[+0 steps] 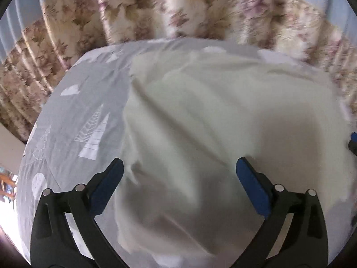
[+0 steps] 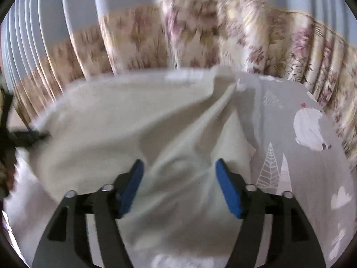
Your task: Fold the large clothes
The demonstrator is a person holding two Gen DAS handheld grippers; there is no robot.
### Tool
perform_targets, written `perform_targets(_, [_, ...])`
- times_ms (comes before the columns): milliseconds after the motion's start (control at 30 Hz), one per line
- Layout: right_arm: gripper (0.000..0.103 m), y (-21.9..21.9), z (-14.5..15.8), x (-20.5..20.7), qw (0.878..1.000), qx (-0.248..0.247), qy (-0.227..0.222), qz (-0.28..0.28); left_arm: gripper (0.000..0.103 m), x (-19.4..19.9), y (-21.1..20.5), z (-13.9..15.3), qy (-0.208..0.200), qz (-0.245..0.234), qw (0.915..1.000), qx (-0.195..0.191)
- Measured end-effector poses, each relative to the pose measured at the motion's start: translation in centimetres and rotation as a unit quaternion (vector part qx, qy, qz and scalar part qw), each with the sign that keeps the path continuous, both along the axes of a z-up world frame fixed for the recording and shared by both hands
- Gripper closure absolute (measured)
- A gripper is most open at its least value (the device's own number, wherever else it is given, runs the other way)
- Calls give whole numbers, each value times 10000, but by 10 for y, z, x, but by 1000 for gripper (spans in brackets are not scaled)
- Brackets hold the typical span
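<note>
A large cream-white garment (image 1: 212,111) lies spread and creased on a grey bed sheet (image 1: 73,116) printed with white trees and clouds. My left gripper (image 1: 179,165) is open, its blue pads wide apart above the garment's near part. The right wrist view shows the same garment (image 2: 125,122) with a raised fold running to the far right corner. My right gripper (image 2: 178,167) is open over a rumpled bunch of the cloth, which lies between the pads. The other gripper (image 2: 22,136) shows dimly at the garment's left edge. Both views are motion-blurred.
Floral beige and pink curtains (image 1: 156,11) hang behind the bed, with pale blue pleated drapes (image 2: 55,22) above. The sheet (image 2: 301,156) with a white bear print lies to the right of the garment. The bed's left edge (image 1: 24,156) drops off toward the floor.
</note>
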State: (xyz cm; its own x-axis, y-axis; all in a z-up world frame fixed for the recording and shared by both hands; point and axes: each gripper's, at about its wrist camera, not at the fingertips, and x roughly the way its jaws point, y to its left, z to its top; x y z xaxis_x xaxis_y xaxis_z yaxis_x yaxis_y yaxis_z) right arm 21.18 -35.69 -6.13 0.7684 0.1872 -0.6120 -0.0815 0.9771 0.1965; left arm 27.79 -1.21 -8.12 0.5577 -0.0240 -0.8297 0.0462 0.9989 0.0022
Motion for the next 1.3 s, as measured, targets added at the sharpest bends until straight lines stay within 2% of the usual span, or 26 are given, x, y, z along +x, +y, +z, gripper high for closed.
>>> perform_targets(100, [16,-18,4,-11,9988,354,-162,-296,3,-16,-29,22,-299,-217,9993,-62])
perform_targets(200, [15,-30,-6,-9,9977,482,53,-482,3,-18,-65,29,-506,-446,9977,14])
perform_targets(267, [15,-36,-16,-7,9964,591,197,-578,3,-11,-84,23,-394,-478,9981,-70])
perform_targets(433, [15,-41,-27,-4,9966,469,102,-667,3,9,-105,-8,3,-357,9990,-276])
perform_targets(600, [15,-51,-42,0,9931,801,366,-780,3,13,-115,-30,-76,-404,9991,98])
perform_targets(767, [15,-50,-51,-9,9907,954,516,-826,3,14,-123,-39,-128,-397,9983,398])
perform_targets(1133, [15,-41,-51,-55,9839,1349,478,-1071,3,26,-123,-42,93,-241,9994,249])
perform_targets(1300, [15,-31,-62,-46,9829,1467,622,-921,3,15,-135,-33,208,-312,9990,257])
